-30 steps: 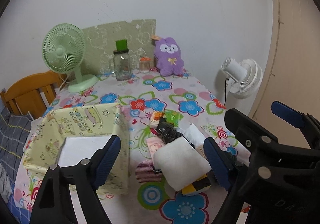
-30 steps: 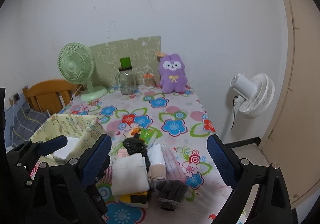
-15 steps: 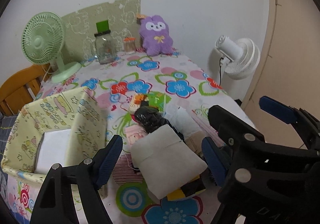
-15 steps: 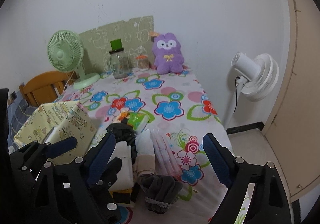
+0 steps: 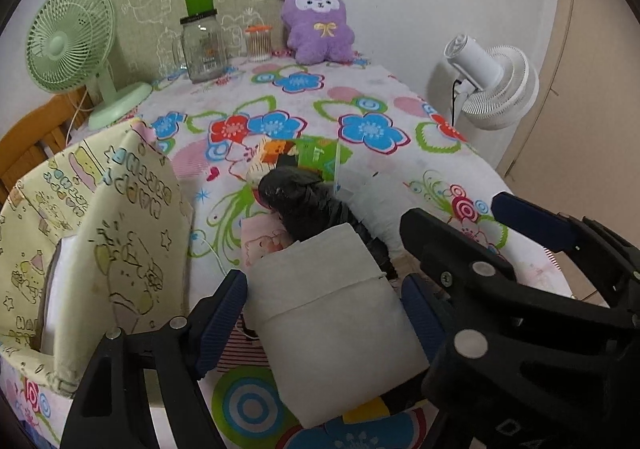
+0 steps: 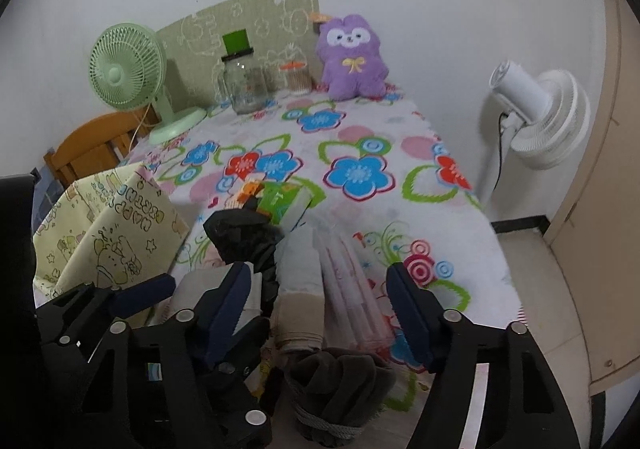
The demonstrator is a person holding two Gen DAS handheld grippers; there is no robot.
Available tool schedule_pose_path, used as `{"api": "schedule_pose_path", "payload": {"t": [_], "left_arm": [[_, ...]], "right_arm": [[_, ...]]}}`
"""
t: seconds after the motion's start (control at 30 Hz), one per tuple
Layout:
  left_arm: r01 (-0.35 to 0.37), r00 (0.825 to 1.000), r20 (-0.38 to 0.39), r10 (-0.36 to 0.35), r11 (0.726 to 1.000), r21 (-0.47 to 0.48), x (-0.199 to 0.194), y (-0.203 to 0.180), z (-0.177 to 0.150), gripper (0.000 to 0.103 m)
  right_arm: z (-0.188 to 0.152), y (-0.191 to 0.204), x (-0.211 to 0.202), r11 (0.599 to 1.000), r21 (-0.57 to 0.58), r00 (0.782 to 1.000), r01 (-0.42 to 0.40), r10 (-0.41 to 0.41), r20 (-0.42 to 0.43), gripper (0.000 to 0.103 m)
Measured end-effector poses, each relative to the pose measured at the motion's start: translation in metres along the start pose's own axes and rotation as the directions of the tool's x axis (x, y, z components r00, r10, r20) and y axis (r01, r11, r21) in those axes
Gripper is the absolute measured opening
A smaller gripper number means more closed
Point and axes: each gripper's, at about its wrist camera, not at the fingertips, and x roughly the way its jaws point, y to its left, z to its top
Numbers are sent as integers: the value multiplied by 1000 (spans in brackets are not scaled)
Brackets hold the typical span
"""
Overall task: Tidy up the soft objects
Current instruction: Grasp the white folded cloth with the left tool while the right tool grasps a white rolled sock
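1. Fans: two. One green desk fan [image 5: 72, 45] stands at the far left corner of the table [image 5: 360, 97]; one white fan [image 5: 492, 85] stands off its right edge.
2. Jars: two, at the far end of the table, a large glass jar [image 5: 202, 45] with a green top and a small orange-lidded jar [image 5: 258, 43] just beside it.
3. Plush toy [image 5: 318, 25]: one, purple, upright against the wall at the far end of the table, right of the jars.
4. Storage box [image 5: 100, 233]: one, yellow printed fabric, at the near left of the table, a white item inside it.
5. Pile of soft things at the near middle of the table, right of the box: one folded white cloth [image 5: 332, 313], one black bundle [image 5: 308, 205] just behind it, one beige roll [image 6: 300, 313], one dark grey roll [image 6: 340, 381] nearest you, and a sheaf of clear pink packets [image 6: 352, 289], number unclear.
6. Your left gripper [image 5: 324, 313]: jaws spread, the white cloth lying between them; whether the pads touch its sides, you cannot tell from here.
7. Your right gripper [image 6: 316, 305]: jaws have just been closing yet stand apart, straddling the beige roll and the packets, pressing on neither.
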Motion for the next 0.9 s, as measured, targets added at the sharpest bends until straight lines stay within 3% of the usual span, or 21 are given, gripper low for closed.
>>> {"api": "schedule_pose_path", "payload": {"t": [0.33, 0.4, 0.53, 0.63, 0.9], "left_arm": [[-4, 1000, -8, 4, 1000, 9, 8, 0, -3, 80], [-3, 1000, -10, 3, 1000, 9, 8, 1, -3, 80], [1, 1000, -14, -1, 1000, 7, 8, 1, -3, 77], [6, 1000, -13, -6, 1000, 7, 8, 2, -3, 70], [36, 999, 3, -36, 999, 10, 1, 0, -4, 28]], "right_arm": [[-3, 6, 25, 999, 4, 994, -43, 43, -101, 40], [-4, 6, 27, 998, 15, 991, -54, 56, -118, 29], [-5, 7, 29, 999, 12, 991, -49, 50, -122, 22], [-5, 8, 27, 999, 13, 992, -46, 47, -117, 19], [-5, 10, 18, 999, 7, 995, -32, 32, -97, 18]]}}
